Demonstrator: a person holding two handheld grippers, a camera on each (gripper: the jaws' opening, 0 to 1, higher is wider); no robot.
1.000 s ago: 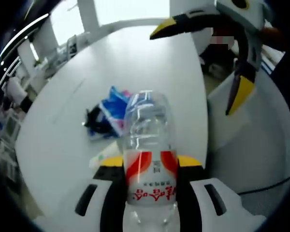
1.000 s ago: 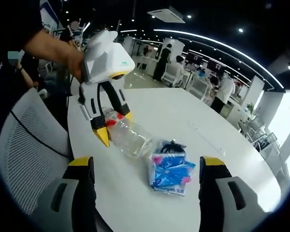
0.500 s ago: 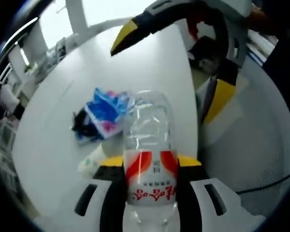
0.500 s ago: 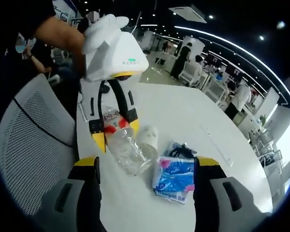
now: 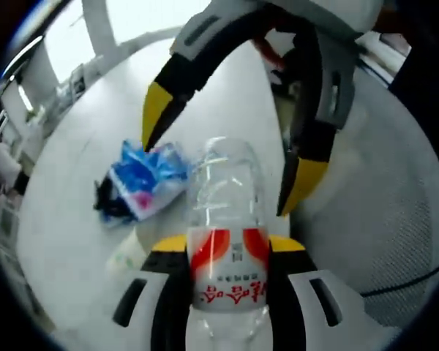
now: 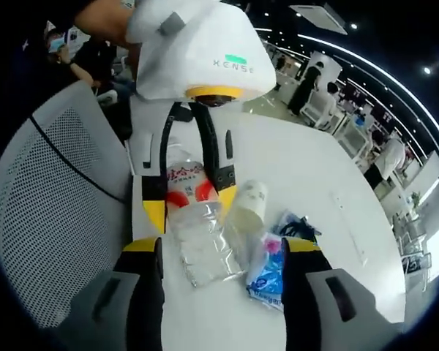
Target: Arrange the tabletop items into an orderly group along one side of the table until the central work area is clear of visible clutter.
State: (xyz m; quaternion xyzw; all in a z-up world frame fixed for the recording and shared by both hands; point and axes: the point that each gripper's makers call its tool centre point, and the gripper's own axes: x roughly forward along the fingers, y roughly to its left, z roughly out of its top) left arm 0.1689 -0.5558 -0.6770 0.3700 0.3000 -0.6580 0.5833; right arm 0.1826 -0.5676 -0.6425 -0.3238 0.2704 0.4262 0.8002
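Observation:
A clear plastic bottle (image 5: 225, 219) with a red and white label lies in my left gripper (image 5: 227, 247), which is shut on its labelled part. In the right gripper view the left gripper (image 6: 190, 208) comes down from above and holds the bottle (image 6: 201, 238) low over the white table (image 6: 307, 161). My right gripper (image 6: 221, 256) is open, its jaws standing either side of the bottle's free end. The left gripper view shows the right gripper (image 5: 219, 172) with its yellow-tipped jaws spread around the bottle's far end. A blue packet (image 5: 143, 179) lies to the left.
Beside the bottle lie a pale cylinder (image 6: 249, 205), the blue packet (image 6: 271, 272) and a black item (image 6: 296, 223). A grey mesh chair (image 6: 51, 197) stands against the table's edge. People stand by desks in the far background.
The right gripper has closed in on the bottle; its open jaws now straddle the free end. The left gripper keeps its hold on the bottle.

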